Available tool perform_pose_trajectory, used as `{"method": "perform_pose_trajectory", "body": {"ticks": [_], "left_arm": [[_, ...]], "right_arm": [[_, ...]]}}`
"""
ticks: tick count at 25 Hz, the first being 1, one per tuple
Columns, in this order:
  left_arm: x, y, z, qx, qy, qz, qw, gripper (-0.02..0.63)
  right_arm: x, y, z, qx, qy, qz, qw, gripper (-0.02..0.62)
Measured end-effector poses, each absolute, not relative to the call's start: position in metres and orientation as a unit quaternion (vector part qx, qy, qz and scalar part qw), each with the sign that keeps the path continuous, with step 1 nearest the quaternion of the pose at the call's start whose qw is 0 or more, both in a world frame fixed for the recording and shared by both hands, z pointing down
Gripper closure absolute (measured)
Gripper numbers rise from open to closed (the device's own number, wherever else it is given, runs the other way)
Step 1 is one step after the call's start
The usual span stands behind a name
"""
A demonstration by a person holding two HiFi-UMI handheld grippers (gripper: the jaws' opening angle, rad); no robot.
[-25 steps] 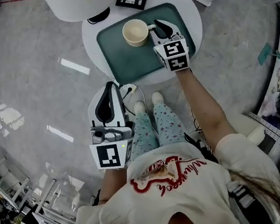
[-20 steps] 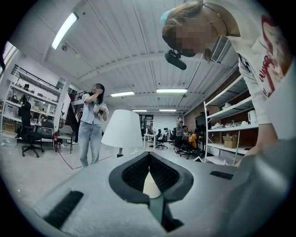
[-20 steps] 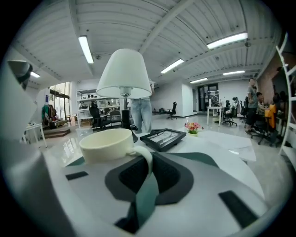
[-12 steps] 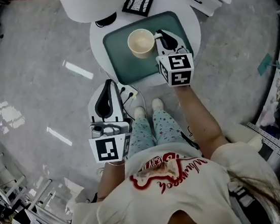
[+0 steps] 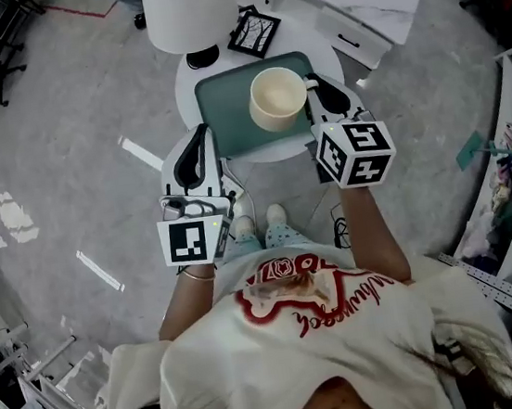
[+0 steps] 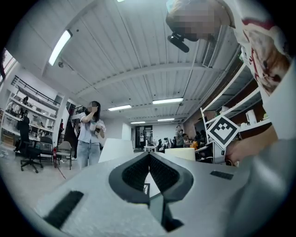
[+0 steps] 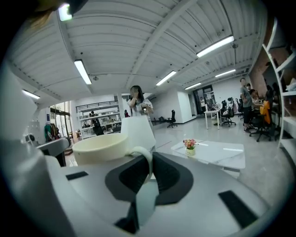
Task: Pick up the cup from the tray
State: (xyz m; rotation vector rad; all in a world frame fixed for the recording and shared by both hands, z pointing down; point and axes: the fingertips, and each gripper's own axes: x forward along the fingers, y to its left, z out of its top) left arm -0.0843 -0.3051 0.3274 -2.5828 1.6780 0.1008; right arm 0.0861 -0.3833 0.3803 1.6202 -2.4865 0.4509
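A cream cup [image 5: 278,98] hangs above the dark green tray [image 5: 225,109], held level by its handle. My right gripper [image 5: 316,88] is shut on that handle, with its marker cube to the lower right. In the right gripper view the cup [image 7: 99,146] sits left of the jaws and its handle loop [image 7: 144,159] is pinched between the pads at my right gripper [image 7: 149,173]. My left gripper [image 5: 200,150] hovers at the tray's front left corner, apart from the cup. Its jaws meet at the tip with nothing between them at my left gripper [image 6: 149,155].
The tray rests on a small round white table [image 5: 187,91]. Behind it stand a white lamp shade [image 5: 179,8] and a framed picture [image 5: 254,33]. A low white table [image 5: 341,0] lies at the back right. A person [image 6: 90,134] stands far off. Cables lie under the round table.
My right gripper has lifted the cup off the tray, toward the head camera. The left gripper has also risen and moved forward to the tray's front left corner.
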Motion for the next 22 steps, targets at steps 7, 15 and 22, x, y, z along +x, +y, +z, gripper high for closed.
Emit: {"method": "perform_pose_trajectory", "body": {"ticks": [7,15,22], "left_arm": [[-0.069,-0.295,0.313,-0.835,0.546,0.043,0.046,0.592],[-0.083,-0.27,0.292,-0.829,0.552,0.064,0.067,0.592],[-0.085,-0.194,0.287,-0.855,0.507,0.082,0.072,0.592]], "right_arm": [[0.102,-0.369,0.35,0.537,-0.834,0.116,0.055,0.554],[0.096,-0.344,0.354,0.535,-0.835,0.113,0.053,0.554],[0.083,-0.269,0.356,0.568,-0.816,0.087,0.067,0.554]]}}
